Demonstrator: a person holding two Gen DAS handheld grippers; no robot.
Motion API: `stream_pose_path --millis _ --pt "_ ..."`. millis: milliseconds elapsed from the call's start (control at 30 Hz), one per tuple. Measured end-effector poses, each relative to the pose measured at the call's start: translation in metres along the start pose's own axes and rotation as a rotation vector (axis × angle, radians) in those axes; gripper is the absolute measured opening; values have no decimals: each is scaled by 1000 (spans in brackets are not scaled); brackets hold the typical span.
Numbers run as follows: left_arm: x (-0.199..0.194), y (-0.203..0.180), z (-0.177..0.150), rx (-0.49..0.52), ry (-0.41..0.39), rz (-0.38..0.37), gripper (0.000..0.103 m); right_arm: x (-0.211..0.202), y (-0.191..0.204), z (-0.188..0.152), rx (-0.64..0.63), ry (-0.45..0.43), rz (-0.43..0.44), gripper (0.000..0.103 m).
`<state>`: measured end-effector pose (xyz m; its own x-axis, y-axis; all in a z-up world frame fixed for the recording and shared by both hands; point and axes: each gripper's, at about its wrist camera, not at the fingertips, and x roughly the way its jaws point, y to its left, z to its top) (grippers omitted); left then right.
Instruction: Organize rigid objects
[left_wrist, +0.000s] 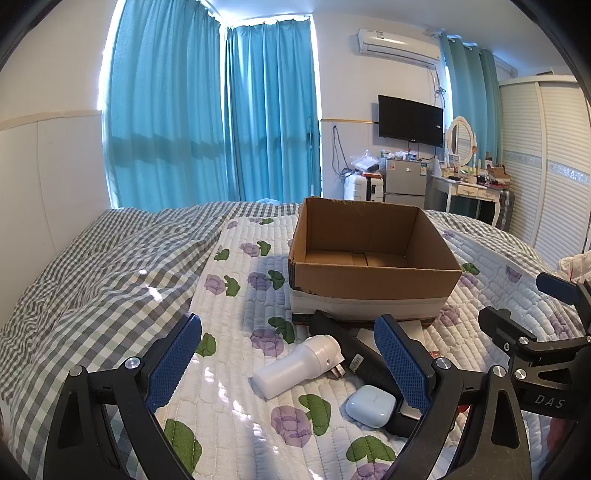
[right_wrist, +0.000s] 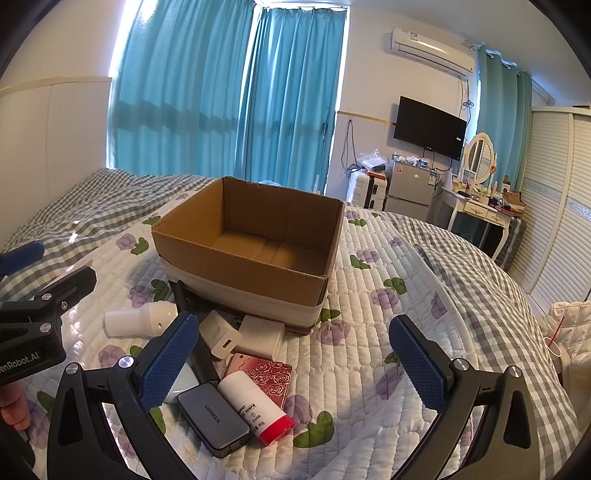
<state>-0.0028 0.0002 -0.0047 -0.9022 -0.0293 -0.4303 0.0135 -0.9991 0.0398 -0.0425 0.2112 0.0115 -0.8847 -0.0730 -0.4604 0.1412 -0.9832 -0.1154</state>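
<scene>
Cardboard box, open-topped and empty as far as its visible floor shows, sits on the quilted floral bedcover. The items to be sorted lie loose on the cover just in front of the box's near wall.

Right view: grey hub, white tube with a red cap, red patterned case, white charger and a white block cluster at about 7 o'clock from the frame's centre. A white bottle lies on its side at 9 o'clock.

Left view: the same white bottle lies between the fingers' line of sight at 6 o'clock, a pale blue earbud case at 5 o'clock, and a long black object behind them; its identity is uncertain, being partly hidden.

Left gripper: released, jaws spread wide, holding nothing, poised low and level above the cover, pointed toward the box. Right gripper: likewise released and empty, jaws wide, level, angled slightly toward the box's near right corner.

Judgement: the task is at its outset; nothing is boxed. To do the first pick well, choose a free-standing item such as the bottle, straddle it across its narrow width, close squarely, and lift clear of the box wall before lowering inside. The clustered items overlap, so taking the topmost first should avoid dragging neighbours.
</scene>
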Motion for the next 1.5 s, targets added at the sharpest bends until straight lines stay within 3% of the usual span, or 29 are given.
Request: stream_pose_path --millis 900,1033,1200,1333,1500 --pt "0 0 0 -2 7 1 97 2 1 -5 -6 14 7 103" --pt "3 -1 1 -5 49 -1 97 3 3 -2 -9 28 13 103" --pt "3 -11 0 36 146 54 97 -5 0 3 -6 38 35 103" --pt "5 -13 -11 49 209 25 97 -3 -1 3 -34 117 107 103" --pt "14 -12 -22 82 273 39 97 23 8 -21 -64 350 234 102"
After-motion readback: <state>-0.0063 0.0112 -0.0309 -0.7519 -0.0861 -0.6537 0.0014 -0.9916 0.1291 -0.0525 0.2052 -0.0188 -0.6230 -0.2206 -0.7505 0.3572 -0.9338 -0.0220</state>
